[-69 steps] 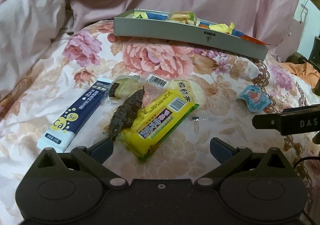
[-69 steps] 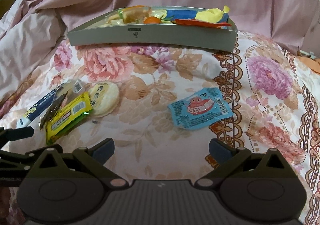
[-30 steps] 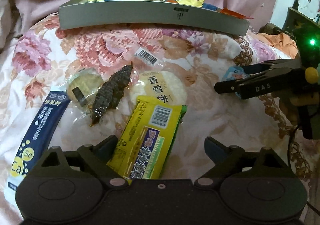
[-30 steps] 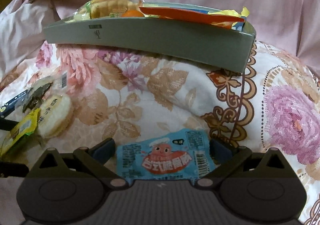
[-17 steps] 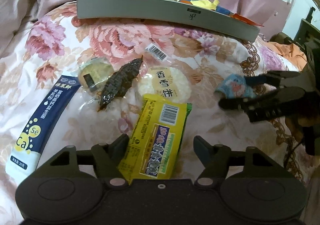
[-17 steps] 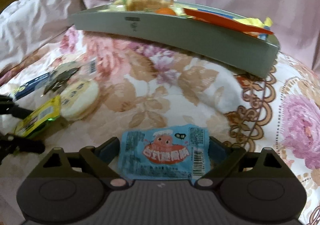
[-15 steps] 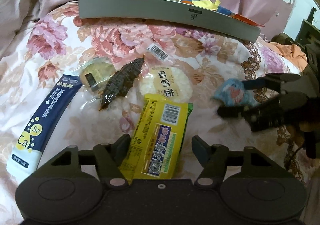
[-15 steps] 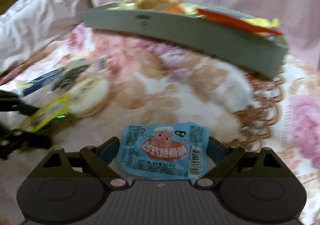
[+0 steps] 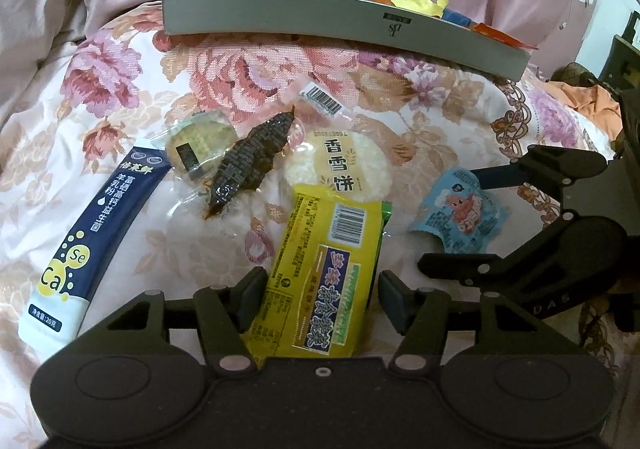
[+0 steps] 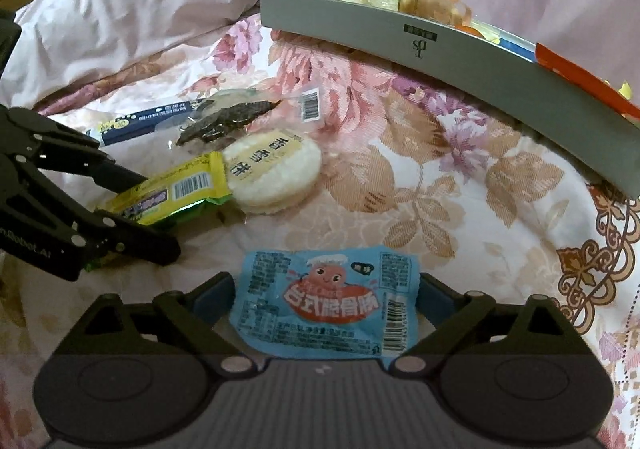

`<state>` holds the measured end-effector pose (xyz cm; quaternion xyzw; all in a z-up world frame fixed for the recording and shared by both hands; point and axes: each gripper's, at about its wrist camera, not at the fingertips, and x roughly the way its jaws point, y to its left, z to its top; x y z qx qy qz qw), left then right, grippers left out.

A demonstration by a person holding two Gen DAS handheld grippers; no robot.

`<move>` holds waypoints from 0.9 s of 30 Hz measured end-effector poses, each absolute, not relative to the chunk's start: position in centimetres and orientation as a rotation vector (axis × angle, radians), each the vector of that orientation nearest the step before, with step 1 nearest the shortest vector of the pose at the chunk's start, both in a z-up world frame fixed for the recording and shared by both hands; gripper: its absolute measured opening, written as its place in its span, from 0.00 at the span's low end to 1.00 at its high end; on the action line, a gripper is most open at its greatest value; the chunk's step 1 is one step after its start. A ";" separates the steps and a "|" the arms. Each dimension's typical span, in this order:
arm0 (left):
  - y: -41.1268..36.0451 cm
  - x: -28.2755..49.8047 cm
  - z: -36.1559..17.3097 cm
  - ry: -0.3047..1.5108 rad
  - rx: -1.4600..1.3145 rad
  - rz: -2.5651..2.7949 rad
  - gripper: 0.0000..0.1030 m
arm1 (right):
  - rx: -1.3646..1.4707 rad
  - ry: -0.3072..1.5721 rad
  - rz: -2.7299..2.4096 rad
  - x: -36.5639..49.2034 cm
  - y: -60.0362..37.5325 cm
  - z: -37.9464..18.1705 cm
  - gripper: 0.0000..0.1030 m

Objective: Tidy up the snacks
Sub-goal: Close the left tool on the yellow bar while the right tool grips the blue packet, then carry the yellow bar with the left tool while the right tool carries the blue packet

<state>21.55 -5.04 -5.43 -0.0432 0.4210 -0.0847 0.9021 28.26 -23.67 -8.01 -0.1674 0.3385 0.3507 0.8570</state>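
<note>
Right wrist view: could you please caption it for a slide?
Right gripper straddles blue snack packet before grey tray.

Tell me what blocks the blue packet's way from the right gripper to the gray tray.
Nothing visible does. The blue packet sits between the right gripper fingers; only bare floral bedspread lies before the gray tray. The round rice cracker lies off to the left.

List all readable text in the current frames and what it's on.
"香雪饼": round rice cracker pack
"Se", "Ca", "羊乳粉", "净含量:20克": navy sachet
"台式脆骨肠": blue packet between the right hand-held gripper fingers
"DAS": right hand-held gripper arm, seen from the left wrist
Monogram logo: grey tray, unreadable
Yellow packet in the left hand-held gripper: lettering blurred; barcode digits too small
</note>
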 end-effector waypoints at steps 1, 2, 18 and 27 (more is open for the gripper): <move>-5.1 21.6 -5.4 0.871 -0.088 -0.173 0.61 | -0.348 0.715 0.732 28.4 -23.6 -8.1 0.98; -5.1 21.6 -5.4 0.871 -0.087 -0.171 0.61 | -0.341 0.722 0.725 28.5 -23.6 -8.2 0.99; -5.5 21.5 -5.1 0.868 -0.061 -0.128 0.50 | -0.361 0.669 0.685 27.9 -23.0 -7.9 0.89; -6.3 20.7 -4.4 0.847 -0.076 -0.111 0.50 | -0.476 0.567 0.667 26.0 -22.3 -7.5 0.86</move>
